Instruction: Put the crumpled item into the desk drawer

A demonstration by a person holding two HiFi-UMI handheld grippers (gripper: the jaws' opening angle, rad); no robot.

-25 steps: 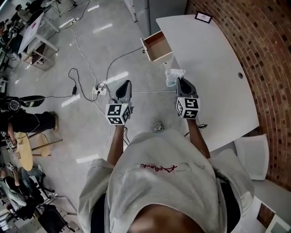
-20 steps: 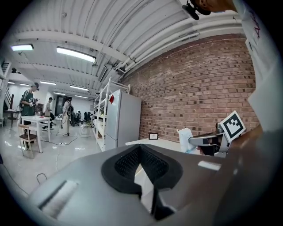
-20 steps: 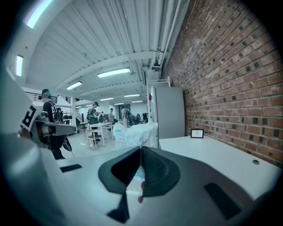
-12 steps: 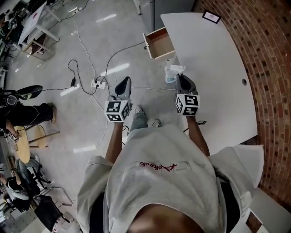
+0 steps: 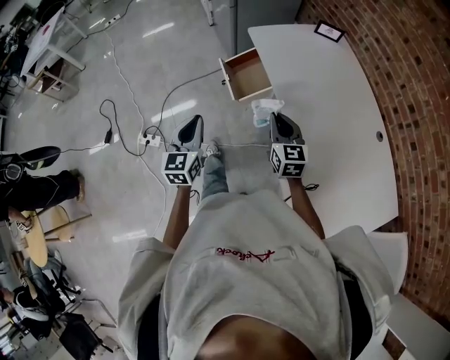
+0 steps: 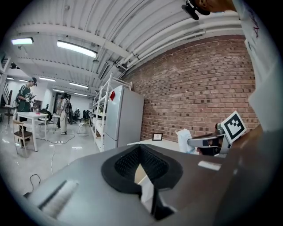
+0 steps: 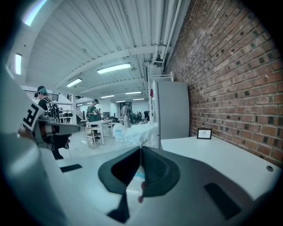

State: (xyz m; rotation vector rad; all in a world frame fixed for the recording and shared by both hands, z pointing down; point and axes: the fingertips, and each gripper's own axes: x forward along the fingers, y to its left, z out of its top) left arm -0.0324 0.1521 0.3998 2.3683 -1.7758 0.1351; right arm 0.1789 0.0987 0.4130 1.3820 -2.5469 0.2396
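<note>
The crumpled item point(image 5: 264, 111), a scrunched whitish plastic wrapper, sticks out of my right gripper point(image 5: 273, 116), whose jaws are shut on it just off the near edge of the white desk point(image 5: 330, 98). In the right gripper view the wrapper point(image 7: 132, 130) bulges above the closed right gripper point(image 7: 140, 151). The wooden desk drawer point(image 5: 247, 72) stands pulled open ahead of that gripper, its inside bare. My left gripper point(image 5: 196, 121) hangs over the floor to the left, shut with nothing in it. The left gripper point(image 6: 139, 150) also sees the wrapper point(image 6: 184, 140).
A power strip point(image 5: 149, 138) and cables lie on the floor ahead of the left gripper. A small picture frame point(image 5: 329, 31) stands on the desk's far corner. A grey cabinet point(image 5: 264, 13) rises behind the drawer; a brick wall point(image 5: 415, 105) runs along the right. People sit at left.
The person has stepped towards the desk, a leg now showing below the grippers. Both grippers moved forward together, the right one still holding the wrapper, now closer to the open drawer.
</note>
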